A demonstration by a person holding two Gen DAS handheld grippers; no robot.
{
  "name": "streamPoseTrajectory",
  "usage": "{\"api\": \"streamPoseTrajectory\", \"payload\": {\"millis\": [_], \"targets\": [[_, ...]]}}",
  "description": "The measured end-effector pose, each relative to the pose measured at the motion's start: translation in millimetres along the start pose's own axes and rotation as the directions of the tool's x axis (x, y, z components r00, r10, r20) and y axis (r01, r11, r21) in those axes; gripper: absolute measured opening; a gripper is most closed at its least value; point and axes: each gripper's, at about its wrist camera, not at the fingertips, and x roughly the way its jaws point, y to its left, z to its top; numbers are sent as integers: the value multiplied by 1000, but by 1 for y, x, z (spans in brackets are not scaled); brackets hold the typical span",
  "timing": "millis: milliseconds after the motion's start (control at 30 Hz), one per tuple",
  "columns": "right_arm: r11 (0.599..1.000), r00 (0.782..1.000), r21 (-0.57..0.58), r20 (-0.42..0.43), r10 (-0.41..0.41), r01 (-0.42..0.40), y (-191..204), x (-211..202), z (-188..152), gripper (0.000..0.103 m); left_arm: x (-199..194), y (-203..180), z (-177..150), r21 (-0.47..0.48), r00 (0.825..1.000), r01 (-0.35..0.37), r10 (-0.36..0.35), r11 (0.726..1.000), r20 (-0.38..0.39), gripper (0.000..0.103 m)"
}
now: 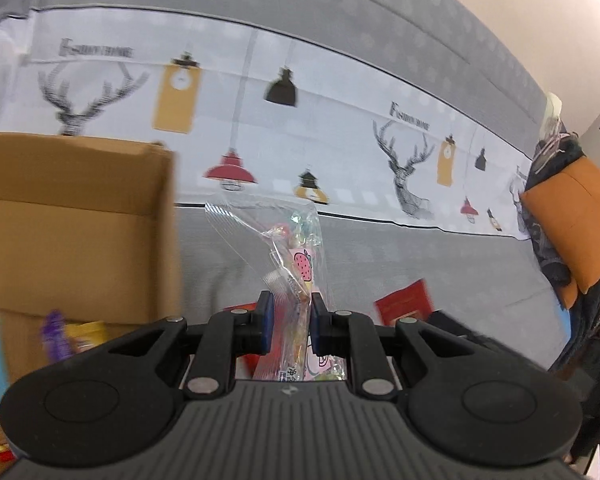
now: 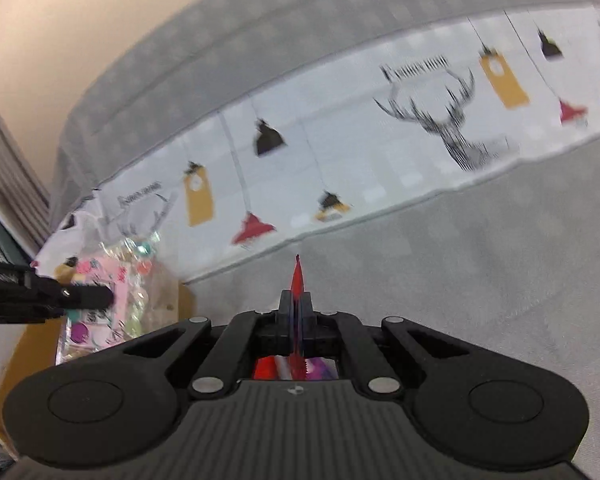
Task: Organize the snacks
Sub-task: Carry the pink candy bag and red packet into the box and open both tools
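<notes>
Holding the candy bag (image 1: 296, 264) pinched upright in my left hand-held gripper (image 1: 290, 320), cardboard box (image 1: 72, 220) just left; right hand-held gripper (image 2: 297, 312) clamps a red packet (image 2: 297, 280)

1. The left wrist camera sits just behind the left gripper (image 1: 291, 322) and looks forward and downward along its fingers across a grey bedspread (image 1: 440, 264) to a white printed band (image 1: 340, 128) far off.
2. A cardboard box (image 1: 76, 224) stands near on this view's left; an orange cushion (image 1: 576, 220) lies far right.
3. The right wrist camera sits just behind the right gripper (image 2: 297, 312), tilted, facing the same bedspread (image 2: 460, 248) and band (image 2: 360, 152).
4. Both views share the printed band and a clear candy bag (image 1: 296, 256); the right view shows that bag (image 2: 120, 292) at its left edge, beside the left gripper (image 2: 100, 298).
</notes>
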Motion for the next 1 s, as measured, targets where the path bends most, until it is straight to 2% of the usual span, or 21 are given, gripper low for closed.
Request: {"api": "streamPoseTrajectory", "payload": {"millis": [300, 567, 733, 867, 1000], "targets": [[990, 992, -95, 73, 107, -100, 120, -49, -5, 2, -90, 53, -10, 4, 990, -106, 106, 994, 92, 19], [967, 975, -162, 76, 210, -196, 216, -68, -6, 2, -158, 93, -19, -24, 968, -139, 141, 990, 209, 19], [959, 964, -128, 49, 261, -253, 251, -62, -19, 2, -175, 120, -28, -105, 968, -92, 113, 990, 222, 19], [959, 967, -126, 13, 256, -252, 265, -45, -34, 2, -170, 131, -39, -97, 965, -141, 158, 985, 211, 19], [964, 967, -77, -17, 254, -254, 257, -26, -46, 2, -154, 139, -50, -57, 964, -210, 216, 976, 156, 19]]}}
